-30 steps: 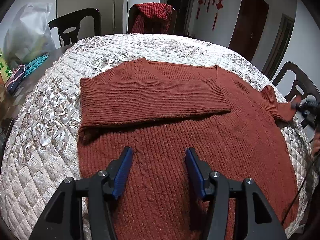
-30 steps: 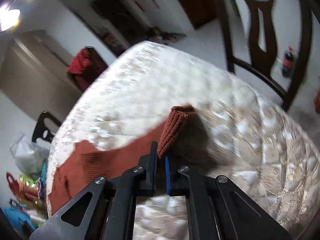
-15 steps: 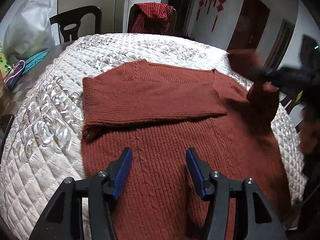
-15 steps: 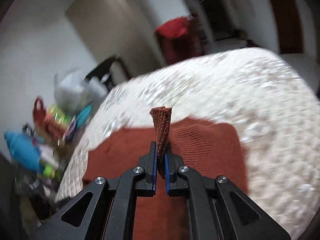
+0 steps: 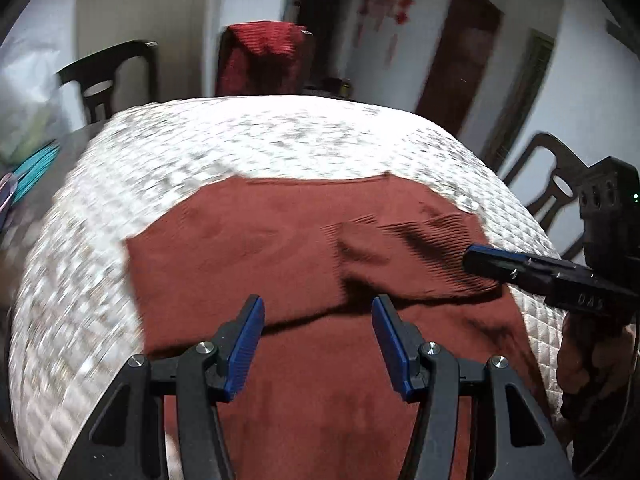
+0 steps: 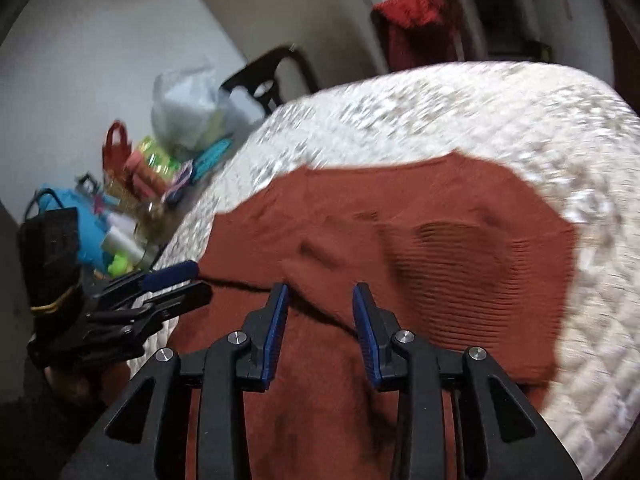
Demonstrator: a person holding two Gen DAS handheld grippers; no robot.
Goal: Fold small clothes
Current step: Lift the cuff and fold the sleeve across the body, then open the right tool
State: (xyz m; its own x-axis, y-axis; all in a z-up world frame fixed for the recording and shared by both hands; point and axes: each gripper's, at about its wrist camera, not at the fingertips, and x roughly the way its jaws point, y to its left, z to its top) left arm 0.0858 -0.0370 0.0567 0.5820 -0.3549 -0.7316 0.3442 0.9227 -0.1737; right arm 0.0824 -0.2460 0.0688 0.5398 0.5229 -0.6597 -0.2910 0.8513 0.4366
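Observation:
A rust-red knit sweater [image 5: 280,264] lies flat on the white quilted table cover [image 5: 260,136], with both sleeves folded across its chest. The right sleeve [image 5: 420,256] lies rumpled over the right half. My left gripper [image 5: 318,340] is open and empty just above the sweater's lower body. My right gripper [image 6: 320,328] is open and empty over the folded right sleeve [image 6: 460,264]. It also shows in the left wrist view [image 5: 480,260] at the sleeve's right edge. The left gripper shows in the right wrist view [image 6: 176,284] at the left.
Dark wooden chairs [image 5: 104,76] stand around the table, one draped with a red cloth [image 5: 260,56]. Plastic bags and colourful clutter [image 6: 160,160] sit at the table's left side. A chair [image 5: 556,184] stands at the right edge.
My right gripper carried the right sleeve across onto the sweater's chest, let it go and opened. The left gripper stayed open and shifted slightly.

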